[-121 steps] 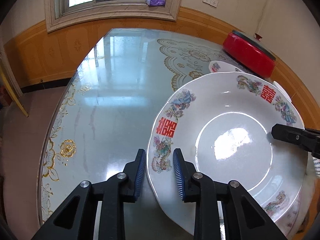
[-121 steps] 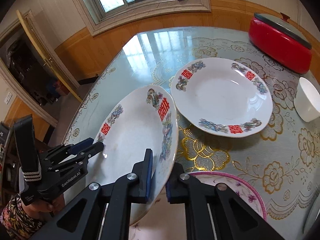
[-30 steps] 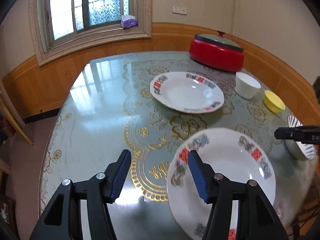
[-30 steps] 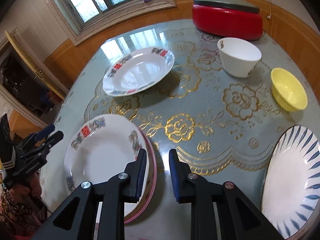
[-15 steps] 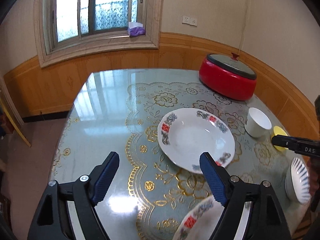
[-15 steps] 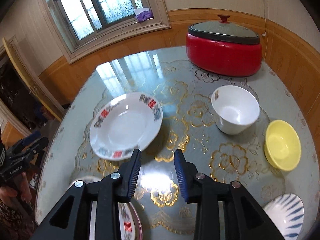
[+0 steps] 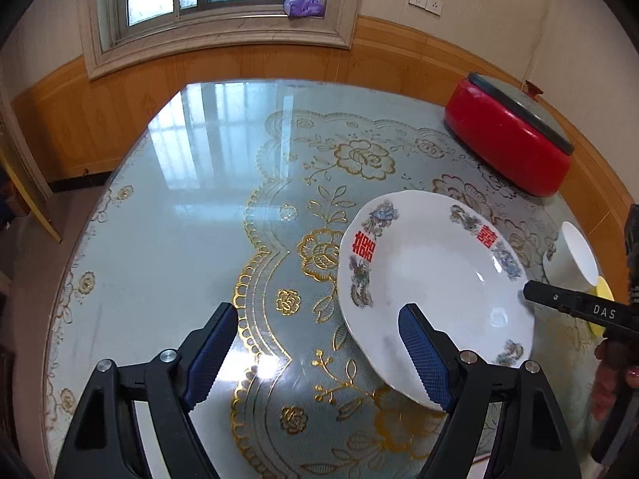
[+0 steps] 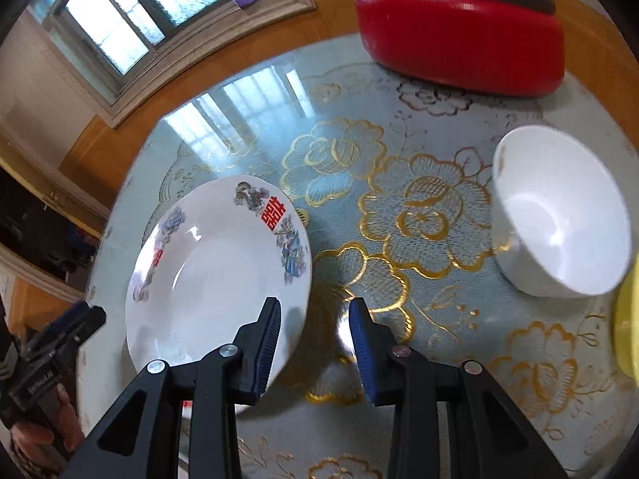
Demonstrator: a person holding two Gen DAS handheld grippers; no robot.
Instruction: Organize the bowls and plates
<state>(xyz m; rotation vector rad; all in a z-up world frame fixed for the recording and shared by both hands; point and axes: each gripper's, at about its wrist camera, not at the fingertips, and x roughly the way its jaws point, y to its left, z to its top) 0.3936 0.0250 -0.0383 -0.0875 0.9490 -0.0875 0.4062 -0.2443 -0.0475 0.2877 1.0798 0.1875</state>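
Note:
A white plate (image 7: 435,279) with red characters and bird prints on its rim lies flat on the glass-topped table (image 7: 179,219). My left gripper (image 7: 315,355) stands wide open at the plate's near-left edge, and its right finger (image 7: 423,355) hangs over the rim. In the right wrist view the same plate (image 8: 215,279) sits at lower left. My right gripper (image 8: 315,343) is open astride the plate's opposite rim, one pad over the plate and one past its edge. Neither gripper's pads press on anything. The right gripper's fingertip (image 7: 533,291) shows at the plate's far-right rim.
A white bowl (image 8: 559,219) and a yellow bowl (image 8: 627,319) stand to the right of the plate. A red lidded pot (image 8: 459,28) sits at the table's far edge by the wood-panelled wall. A person's hands (image 7: 611,379) hold both tools.
Both grippers left the plate they had set down near the front edge and moved across the table to the second plate. Both sets of jaws have widened.

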